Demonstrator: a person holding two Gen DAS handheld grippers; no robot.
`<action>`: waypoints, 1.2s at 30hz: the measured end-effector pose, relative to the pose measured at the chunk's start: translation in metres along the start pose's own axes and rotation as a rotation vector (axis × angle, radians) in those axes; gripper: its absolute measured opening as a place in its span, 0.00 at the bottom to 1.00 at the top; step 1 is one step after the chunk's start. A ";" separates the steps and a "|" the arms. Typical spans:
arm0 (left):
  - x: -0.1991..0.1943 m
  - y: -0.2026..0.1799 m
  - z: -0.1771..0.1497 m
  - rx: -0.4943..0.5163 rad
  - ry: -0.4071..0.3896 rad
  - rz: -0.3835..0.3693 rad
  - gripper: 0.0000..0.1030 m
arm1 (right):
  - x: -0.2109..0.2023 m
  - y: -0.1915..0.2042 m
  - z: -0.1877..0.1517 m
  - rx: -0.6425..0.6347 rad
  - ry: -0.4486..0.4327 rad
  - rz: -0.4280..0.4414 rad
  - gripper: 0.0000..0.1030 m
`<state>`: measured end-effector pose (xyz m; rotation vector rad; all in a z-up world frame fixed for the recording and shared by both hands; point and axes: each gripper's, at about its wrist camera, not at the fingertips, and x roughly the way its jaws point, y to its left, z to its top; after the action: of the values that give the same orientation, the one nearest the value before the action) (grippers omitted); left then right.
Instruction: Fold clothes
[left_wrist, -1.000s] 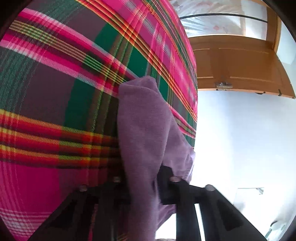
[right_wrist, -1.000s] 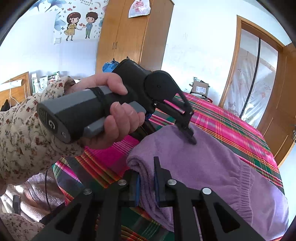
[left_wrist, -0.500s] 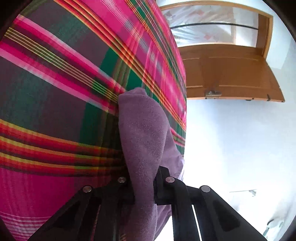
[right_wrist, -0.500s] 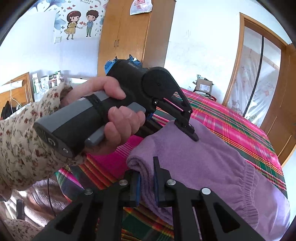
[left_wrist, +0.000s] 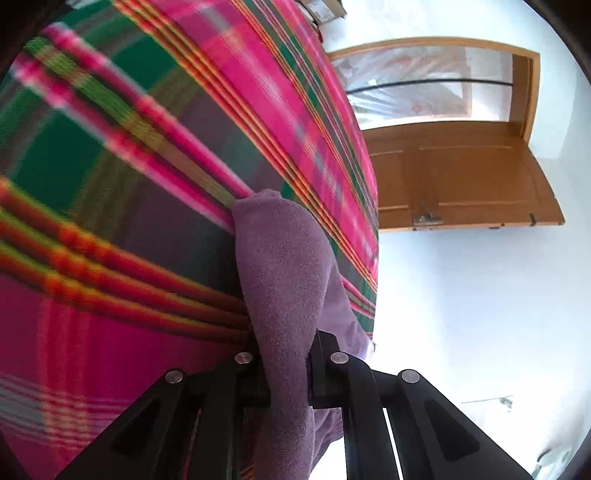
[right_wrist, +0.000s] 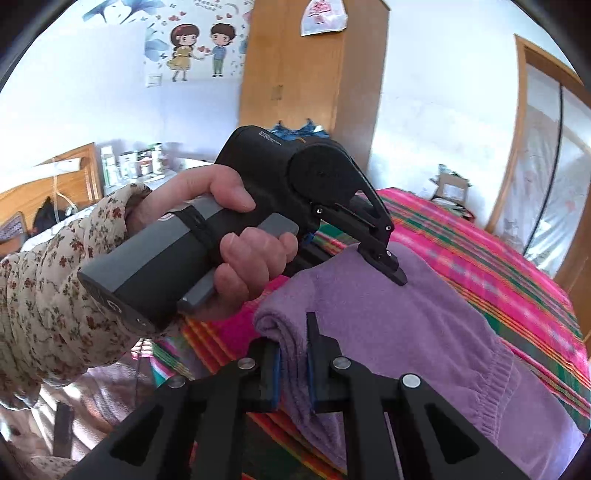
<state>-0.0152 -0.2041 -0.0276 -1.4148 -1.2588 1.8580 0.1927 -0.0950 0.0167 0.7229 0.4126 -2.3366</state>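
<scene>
The left gripper (left_wrist: 288, 369) and right gripper (right_wrist: 293, 363) each clench a fold of the soft purple fleece garment (right_wrist: 406, 332), which drapes over the pink-and-green plaid bedspread (right_wrist: 480, 258)

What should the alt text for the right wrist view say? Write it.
Two black two-finger tools, right and left, each pinch a folded edge of a soft purple fleece garment above a pink-and-green plaid bedspread. A hand in a floral sleeve holds the left tool.

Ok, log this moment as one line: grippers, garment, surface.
left gripper: shut on purple garment | right gripper: shut on its folded edge | garment: over plaid bedspread | stage: fold under way
</scene>
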 end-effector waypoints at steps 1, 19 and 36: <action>-0.005 0.003 0.000 -0.001 -0.007 0.004 0.10 | 0.002 0.004 0.002 -0.009 0.003 0.014 0.10; -0.048 0.041 0.001 -0.024 -0.043 0.112 0.17 | 0.041 0.027 0.009 0.007 0.075 0.202 0.12; -0.099 0.032 -0.037 -0.015 -0.231 0.272 0.32 | 0.011 -0.016 -0.003 0.132 0.089 0.336 0.27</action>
<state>0.0583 -0.2853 -0.0098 -1.4736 -1.2374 2.2527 0.1762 -0.0869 0.0091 0.8876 0.1598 -2.0326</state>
